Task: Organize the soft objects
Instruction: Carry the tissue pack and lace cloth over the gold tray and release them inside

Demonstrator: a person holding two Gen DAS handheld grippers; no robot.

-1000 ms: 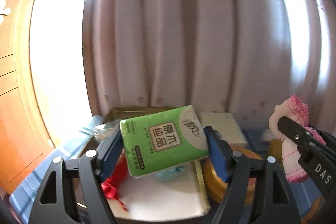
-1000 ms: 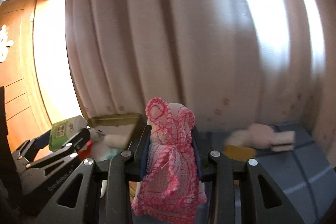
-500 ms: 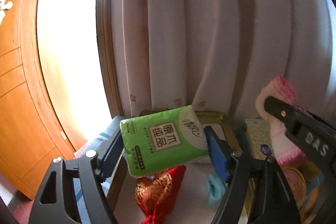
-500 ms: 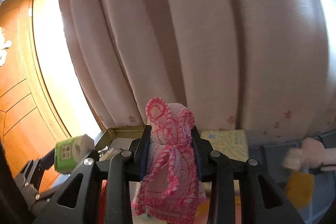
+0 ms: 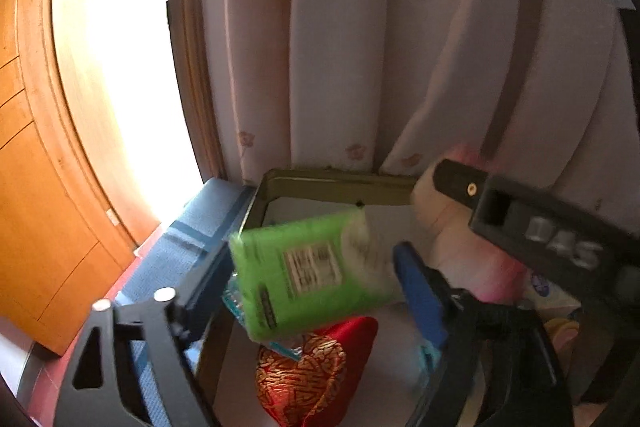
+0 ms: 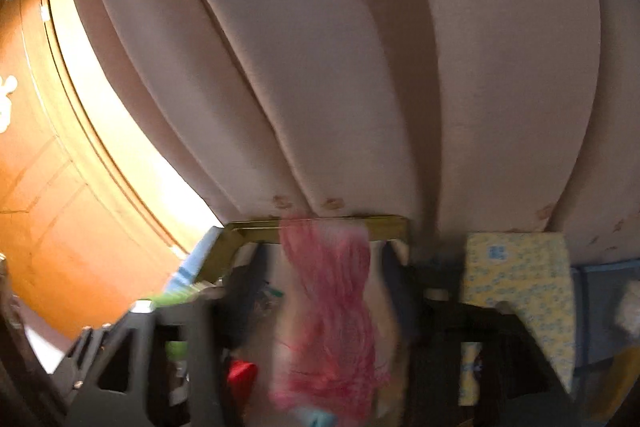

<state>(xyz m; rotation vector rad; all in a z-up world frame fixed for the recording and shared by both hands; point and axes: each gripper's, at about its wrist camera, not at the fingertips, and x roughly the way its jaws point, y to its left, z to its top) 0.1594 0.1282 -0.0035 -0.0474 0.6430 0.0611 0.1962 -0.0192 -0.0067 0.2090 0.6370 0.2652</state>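
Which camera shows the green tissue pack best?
The left wrist view: the green pack fills the middle between the opening left gripper fingers, its label visible though blurred. The right wrist view shows only a green sliver at the lower left, mostly hidden behind black gripper parts.

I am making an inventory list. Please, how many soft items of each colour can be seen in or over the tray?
Green: 1, tissue pack
Red: 1, embroidered pouch
Pink and white: 1, knitted cloth
Total: 3
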